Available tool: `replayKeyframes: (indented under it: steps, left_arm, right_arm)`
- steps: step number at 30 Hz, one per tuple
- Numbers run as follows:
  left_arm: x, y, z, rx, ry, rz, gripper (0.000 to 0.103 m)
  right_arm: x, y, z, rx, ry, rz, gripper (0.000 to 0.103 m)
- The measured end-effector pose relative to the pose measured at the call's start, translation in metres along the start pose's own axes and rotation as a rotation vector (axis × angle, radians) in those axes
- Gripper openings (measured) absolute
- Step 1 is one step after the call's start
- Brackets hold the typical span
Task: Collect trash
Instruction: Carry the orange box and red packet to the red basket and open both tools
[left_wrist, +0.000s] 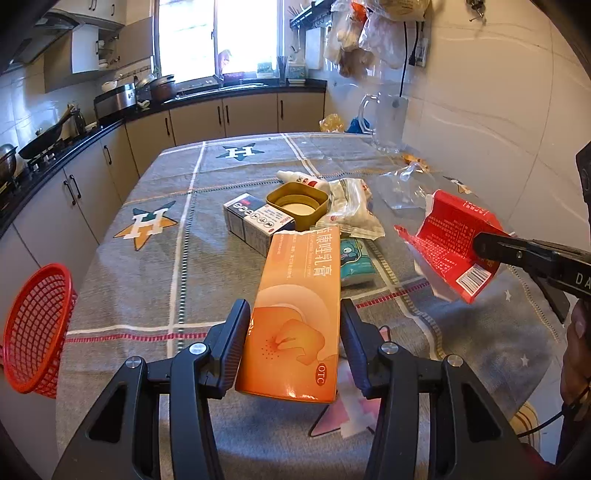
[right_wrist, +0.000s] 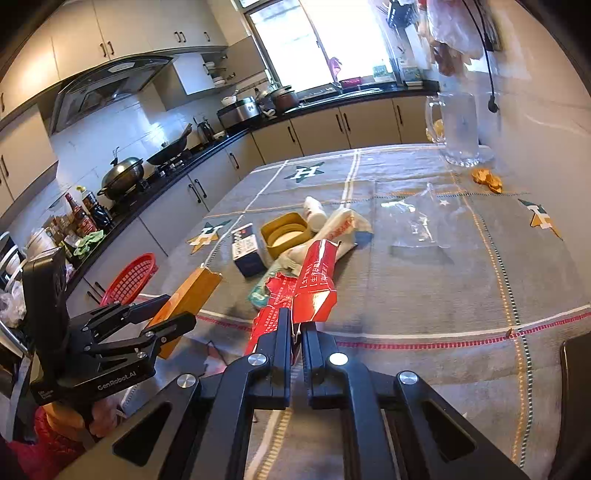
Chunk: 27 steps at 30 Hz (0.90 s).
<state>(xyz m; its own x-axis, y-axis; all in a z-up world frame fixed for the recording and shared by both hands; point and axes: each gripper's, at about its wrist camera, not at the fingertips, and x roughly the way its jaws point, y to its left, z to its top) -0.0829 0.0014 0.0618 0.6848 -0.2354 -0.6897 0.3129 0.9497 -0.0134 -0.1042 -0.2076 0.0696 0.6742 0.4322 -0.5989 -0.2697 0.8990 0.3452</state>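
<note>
A table covered by a grey woven cloth (left_wrist: 155, 280) with white grid lines and star-shaped "H" emblems carries a cluster near its middle: a blue-and-white cardboard box (left_wrist: 255, 221), a tan square plastic lid (left_wrist: 297, 207), a white squeeze bottle (left_wrist: 301, 180), a crumpled white wrapper (left_wrist: 351, 212) and a teal packet (left_wrist: 355, 263). Clear crinkled plastic film (right_wrist: 421, 221), orange peel scraps (right_wrist: 488, 179) and a clear glass mug (right_wrist: 460, 127) lie farther back.

Right claw (right_wrist: 294, 325) clamped on torn red carton (right_wrist: 314, 288), left claw (right_wrist: 173, 314) gripping orange box (right_wrist: 192, 291), above grey tablecloth (right_wrist: 424, 280)
</note>
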Motion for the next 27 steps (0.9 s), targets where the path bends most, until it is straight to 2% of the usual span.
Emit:
replayKeyframes:
  steps: [19,27]
  left_arm:
    - [-0.054,0.006,-0.013,-0.012,-0.082,0.022,0.048]
    - [-0.058,0.014,-0.015,-0.028,-0.091,0.031,0.048]
  right_arm:
    - [-0.037,0.043,-0.011,-0.080,-0.051,0.026,0.006]
    - [-0.036,0.054,-0.010,-0.094,-0.049,0.037,0.006]
